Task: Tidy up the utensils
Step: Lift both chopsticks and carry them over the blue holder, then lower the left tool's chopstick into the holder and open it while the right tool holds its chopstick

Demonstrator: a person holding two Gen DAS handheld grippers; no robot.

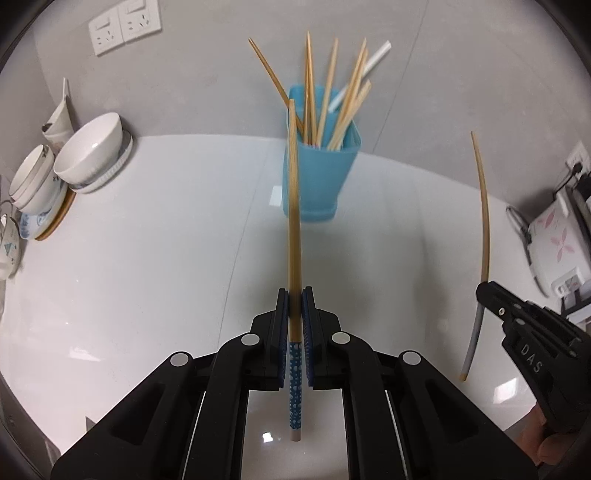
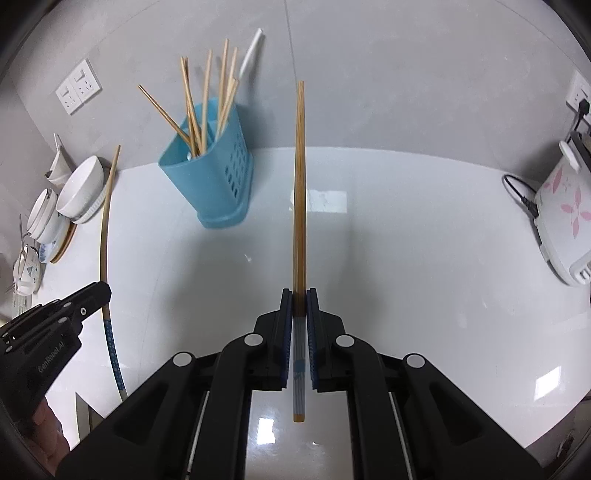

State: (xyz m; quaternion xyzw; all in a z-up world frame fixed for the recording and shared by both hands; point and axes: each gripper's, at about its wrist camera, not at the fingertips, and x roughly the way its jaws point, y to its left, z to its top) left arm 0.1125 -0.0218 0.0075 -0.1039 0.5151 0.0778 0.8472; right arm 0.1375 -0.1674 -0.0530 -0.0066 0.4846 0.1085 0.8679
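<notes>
A blue perforated utensil holder (image 1: 317, 173) (image 2: 214, 173) stands at the back of the white counter, with several bamboo chopsticks and a white straw sticking out of it. My left gripper (image 1: 294, 295) is shut on a bamboo chopstick with a blue dotted handle (image 1: 293, 221), which points up toward the holder. My right gripper (image 2: 299, 295) is shut on a bamboo chopstick with a pale grey handle (image 2: 299, 192), to the right of the holder. Each gripper shows in the other's view: the right gripper (image 1: 484, 291) with its chopstick (image 1: 484, 206), and the left gripper (image 2: 101, 291) with its chopstick (image 2: 105, 229).
White bowls (image 1: 88, 151) (image 2: 79, 192) and patterned dishes are stacked on a rack at the left. A white rice cooker with pink flowers (image 1: 557, 243) (image 2: 565, 218) sits at the right, its cord plugged in. Wall sockets (image 1: 125, 27) are mounted on the grey wall.
</notes>
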